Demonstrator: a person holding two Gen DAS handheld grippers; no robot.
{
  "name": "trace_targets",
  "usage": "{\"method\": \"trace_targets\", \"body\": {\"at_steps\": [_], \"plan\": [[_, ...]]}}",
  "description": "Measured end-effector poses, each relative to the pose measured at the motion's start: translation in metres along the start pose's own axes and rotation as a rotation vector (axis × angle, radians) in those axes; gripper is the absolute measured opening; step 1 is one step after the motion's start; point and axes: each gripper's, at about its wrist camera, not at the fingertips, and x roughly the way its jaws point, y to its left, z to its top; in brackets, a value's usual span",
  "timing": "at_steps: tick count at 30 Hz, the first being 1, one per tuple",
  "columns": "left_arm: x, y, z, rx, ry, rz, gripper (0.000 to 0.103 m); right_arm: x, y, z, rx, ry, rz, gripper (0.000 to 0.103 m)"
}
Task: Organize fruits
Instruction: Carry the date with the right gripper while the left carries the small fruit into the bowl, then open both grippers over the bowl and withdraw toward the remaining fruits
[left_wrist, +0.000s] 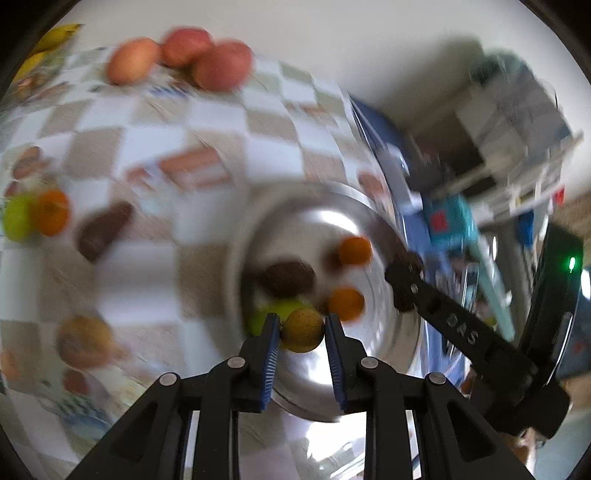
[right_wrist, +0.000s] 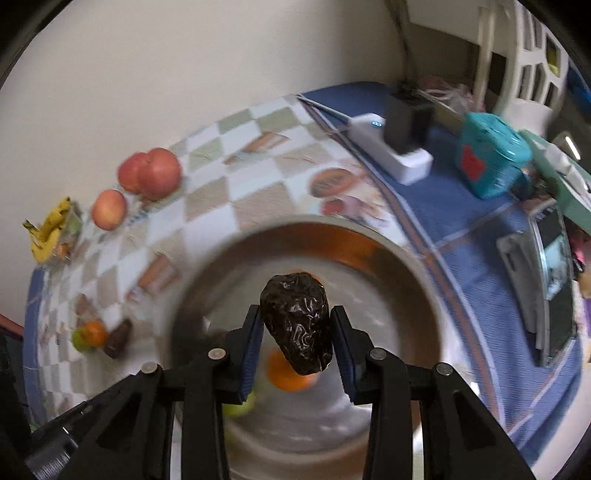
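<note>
My left gripper (left_wrist: 301, 330) is shut on a small yellow-brown round fruit (left_wrist: 302, 329) and holds it over the steel bowl (left_wrist: 369, 210). The bowl holds a dark date (left_wrist: 288, 278), two small oranges (left_wrist: 355, 251) (left_wrist: 346, 303) and a green fruit (left_wrist: 258, 317). My right gripper (right_wrist: 297, 332) is shut on a dark wrinkled date (right_wrist: 297, 323) above the same bowl (right_wrist: 417, 273), over an orange (right_wrist: 288, 374) and a green fruit (right_wrist: 240, 406). The right gripper's dark finger (left_wrist: 402, 280) reaches over the bowl's right rim in the left wrist view.
On the checkered cloth (left_wrist: 207, 118) lie three apples (left_wrist: 221, 66), bananas (right_wrist: 48, 232), a date (left_wrist: 105, 230), an orange (left_wrist: 51, 212) with a green fruit (left_wrist: 16, 218), and a yellowish fruit (left_wrist: 83, 341). A white box (right_wrist: 395, 151) and a teal box (right_wrist: 491, 158) stand at the right.
</note>
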Motion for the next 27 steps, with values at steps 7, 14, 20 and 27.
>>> {"method": "trace_targets", "body": {"at_steps": [7, 14, 20, 27], "plan": [[0.042, -0.027, -0.027, 0.052, 0.119, 0.035, 0.027, 0.016, -0.029, -0.024, -0.007, 0.089, -0.029, 0.039], [0.062, -0.033, -0.032, 0.065, 0.123, 0.082, 0.027, 0.030, -0.029, -0.037, -0.027, 0.132, -0.040, 0.039], [0.064, -0.031, -0.030, 0.047, 0.128, 0.068, 0.028, 0.032, -0.029, -0.037, -0.030, 0.129, -0.038, 0.040], [0.046, -0.027, -0.028, 0.034, 0.114, 0.017, 0.049, 0.033, -0.023, -0.026, -0.038, 0.139, -0.065, 0.045]]}}
